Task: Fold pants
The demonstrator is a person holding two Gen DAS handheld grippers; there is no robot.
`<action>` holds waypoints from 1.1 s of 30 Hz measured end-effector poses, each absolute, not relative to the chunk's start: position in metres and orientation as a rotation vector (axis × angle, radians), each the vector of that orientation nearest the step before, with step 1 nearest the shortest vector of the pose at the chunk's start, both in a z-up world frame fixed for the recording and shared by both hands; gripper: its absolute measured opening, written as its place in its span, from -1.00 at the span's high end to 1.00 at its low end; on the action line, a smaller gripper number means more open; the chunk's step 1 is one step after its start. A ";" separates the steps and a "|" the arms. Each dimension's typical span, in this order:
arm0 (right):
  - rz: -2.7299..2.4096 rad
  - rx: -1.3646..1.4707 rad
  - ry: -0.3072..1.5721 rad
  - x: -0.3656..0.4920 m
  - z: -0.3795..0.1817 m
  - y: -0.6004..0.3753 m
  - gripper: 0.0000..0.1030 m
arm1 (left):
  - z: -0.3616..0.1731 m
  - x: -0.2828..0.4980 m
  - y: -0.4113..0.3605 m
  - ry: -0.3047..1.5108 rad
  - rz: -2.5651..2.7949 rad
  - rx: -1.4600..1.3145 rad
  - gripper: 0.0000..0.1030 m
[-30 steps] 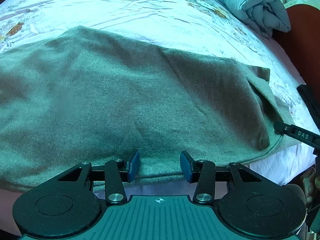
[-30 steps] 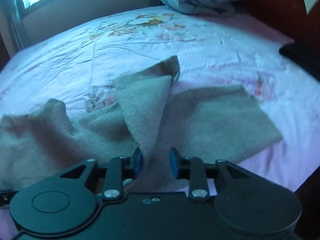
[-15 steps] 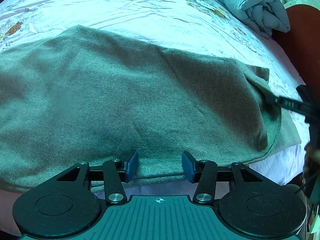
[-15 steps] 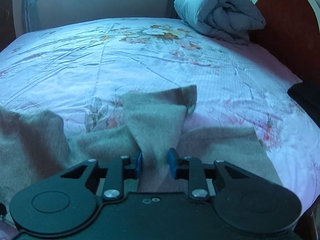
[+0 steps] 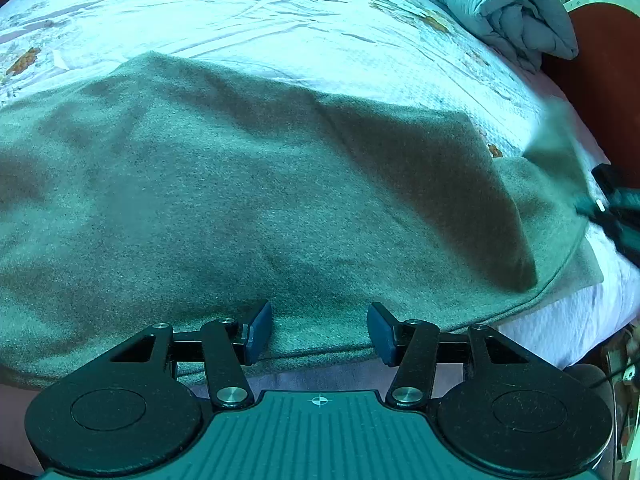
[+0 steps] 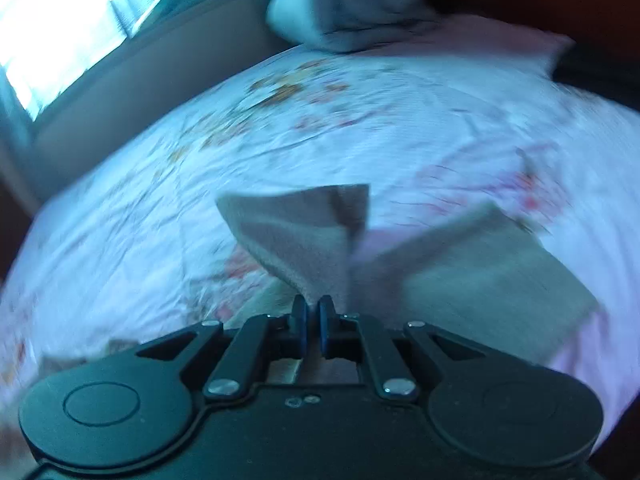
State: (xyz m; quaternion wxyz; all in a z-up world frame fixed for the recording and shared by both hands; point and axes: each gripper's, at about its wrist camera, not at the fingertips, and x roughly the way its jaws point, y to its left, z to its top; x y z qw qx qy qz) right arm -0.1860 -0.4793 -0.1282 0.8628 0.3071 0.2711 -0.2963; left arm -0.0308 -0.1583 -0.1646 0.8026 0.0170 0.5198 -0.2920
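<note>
Left wrist view: I see the pants [image 5: 248, 200] spread across the bed [image 5: 240, 12], soft, limp and light, so they sag wherever unsupported. My left gripper [image 5: 318, 330] sits at their near edge, jaws opening, pads apart on either side of the hem. To the right, my right gripper [image 6: 314, 316] is clamped on 1 leg end, lifting it. Hems and corners give the best hold.

One pants [image 5: 256, 200], one bed sheet [image 5: 248, 12], one rolled quilt [image 5: 508, 8], two grippers: left gripper [image 5: 319, 330], right gripper [image 6: 314, 320].
</note>
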 end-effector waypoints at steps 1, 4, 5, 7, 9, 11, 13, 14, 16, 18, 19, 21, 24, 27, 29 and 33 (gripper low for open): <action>-0.651 0.687 0.547 -0.200 -0.130 -0.484 1.00 | -0.165 -0.031 -0.159 1.113 -0.627 0.039 -0.05; -0.730 0.788 0.521 -0.238 -0.146 -0.490 1.00 | -0.165 -0.031 -0.159 1.111 -0.629 0.047 -0.06; -0.750 0.807 0.530 -0.246 -0.154 -0.490 1.00 | -0.165 -0.031 -0.160 1.111 -0.630 0.050 -0.06; -0.763 0.843 0.563 -0.257 -0.169 -0.491 1.00 | -0.165 -0.031 -0.160 1.111 -0.631 0.052 -0.06; -0.738 0.894 0.548 -0.265 -0.177 -0.495 0.94 | -0.164 -0.031 -0.161 1.111 -0.631 0.053 -0.07; -0.720 0.947 0.504 -0.270 -0.177 -0.501 0.66 | -0.165 -0.032 -0.161 1.109 -0.630 0.054 -0.07; -0.711 0.991 0.463 -0.275 -0.175 -0.511 0.61 | -0.165 -0.033 -0.161 1.107 -0.629 0.058 -0.07; -0.715 1.003 0.453 -0.276 -0.175 -0.517 0.61 | -0.165 -0.033 -0.162 1.107 -0.629 0.060 -0.07; -0.749 1.036 0.425 -0.280 -0.175 -0.531 0.61 | -0.165 -0.032 -0.163 1.108 -0.629 0.062 -0.07; -0.791 1.054 0.389 -0.288 -0.177 -0.545 0.61 | -0.165 -0.032 -0.163 1.110 -0.628 0.063 -0.07; -0.806 1.057 0.382 -0.289 -0.177 -0.552 0.63 | -0.165 -0.032 -0.164 1.110 -0.628 0.064 -0.07; -0.827 1.059 0.384 -0.289 -0.180 -0.563 0.67 | -0.165 -0.032 -0.164 1.110 -0.626 0.068 -0.07; -0.846 1.045 0.399 -0.287 -0.180 -0.571 0.73 | -0.165 -0.032 -0.165 1.107 -0.623 0.070 -0.08; -0.872 0.998 0.428 -0.284 -0.177 -0.573 0.88 | -0.165 -0.034 -0.166 1.098 -0.614 0.073 -0.08; -0.878 0.949 0.456 -0.281 -0.173 -0.572 0.92 | -0.165 -0.035 -0.167 1.085 -0.608 0.081 -0.08; -0.888 0.881 0.471 -0.283 -0.163 -0.563 0.93 | -0.163 -0.035 -0.167 1.072 -0.599 0.079 -0.08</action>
